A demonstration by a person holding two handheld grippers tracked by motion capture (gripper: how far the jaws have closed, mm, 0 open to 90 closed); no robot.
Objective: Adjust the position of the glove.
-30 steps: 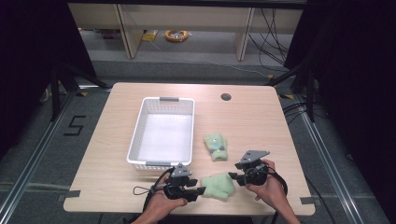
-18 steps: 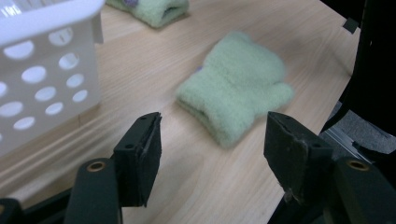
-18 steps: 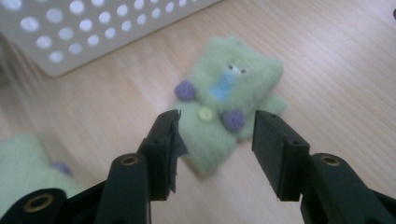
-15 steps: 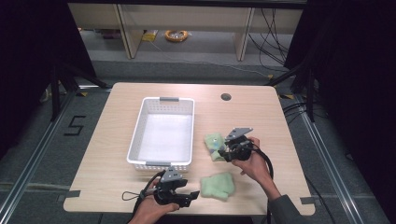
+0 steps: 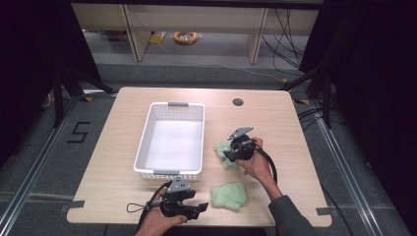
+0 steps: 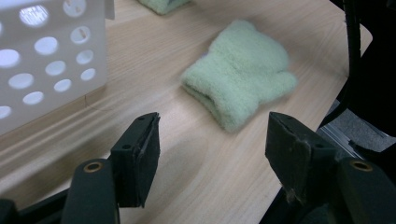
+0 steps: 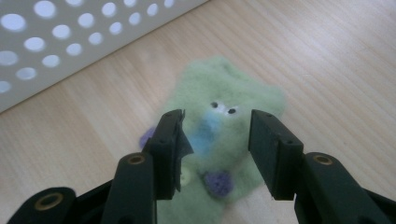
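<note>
Left gripper (image 5: pixel 196 210) fingers newly parted, empty, right gripper (image 7: pixel 215 140) fingers closing, shifted over patterned green sock (image 7: pixel 224 135).

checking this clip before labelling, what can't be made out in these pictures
- Pale green fuzzy mitten with a face, right gripper view: lower part hidden behind the right gripper; whether the pads touch it is unclear.
- Same mitten, high view: mostly covered by that gripper and hand.
- White perforated plastic basket, left gripper view: cut off by the left and top edges.
- Plain pale green fuzzy mitten, high view: blurred, no detail.
</note>
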